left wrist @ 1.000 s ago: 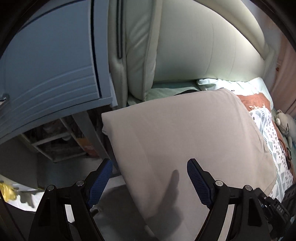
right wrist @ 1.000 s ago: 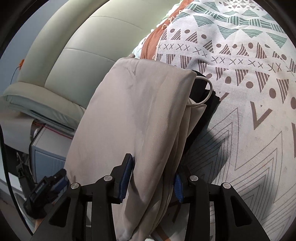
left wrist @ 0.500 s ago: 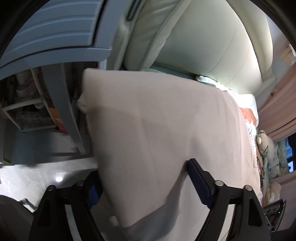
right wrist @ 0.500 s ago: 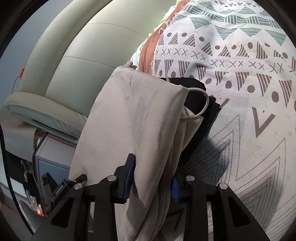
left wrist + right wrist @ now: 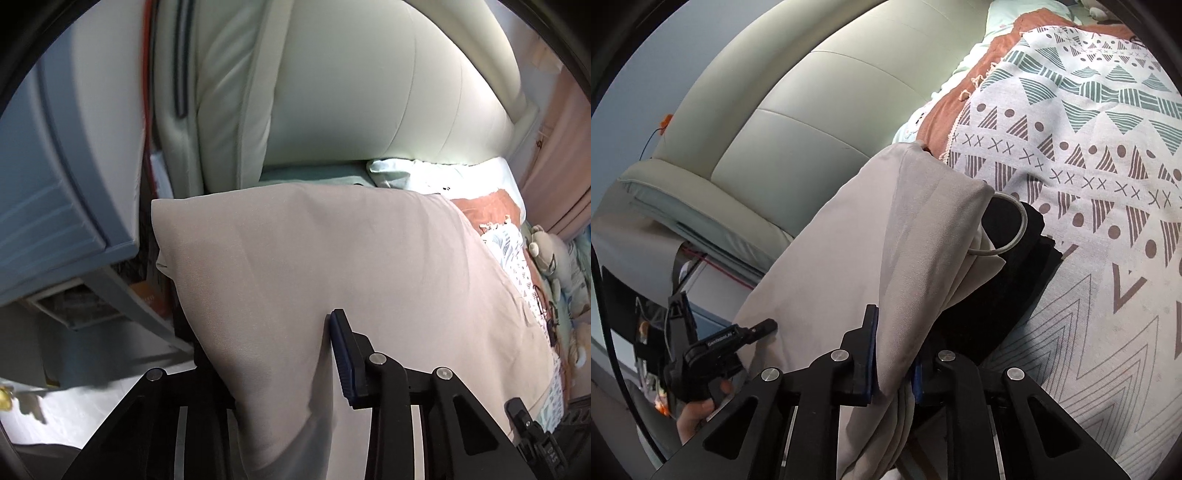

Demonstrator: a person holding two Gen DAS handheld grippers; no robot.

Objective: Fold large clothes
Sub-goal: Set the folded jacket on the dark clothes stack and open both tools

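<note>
Between each claw's closing jaws bunches the beige garment [image 5: 849, 258].

You have one large beige garment [image 5: 332, 266], a plain woven cloth folded over on itself into a broad smooth panel. It drapes across the side edge of the bed, its far corner reaching toward the headboard end and its near part hanging off the edge. From the right wrist view the beige garment [image 5: 871, 251] shows bunched layers along its right edge, with a pale cord loop [image 5: 1012, 236] curling out over folded black fabric [image 5: 1019, 266] beneath it.
</note>
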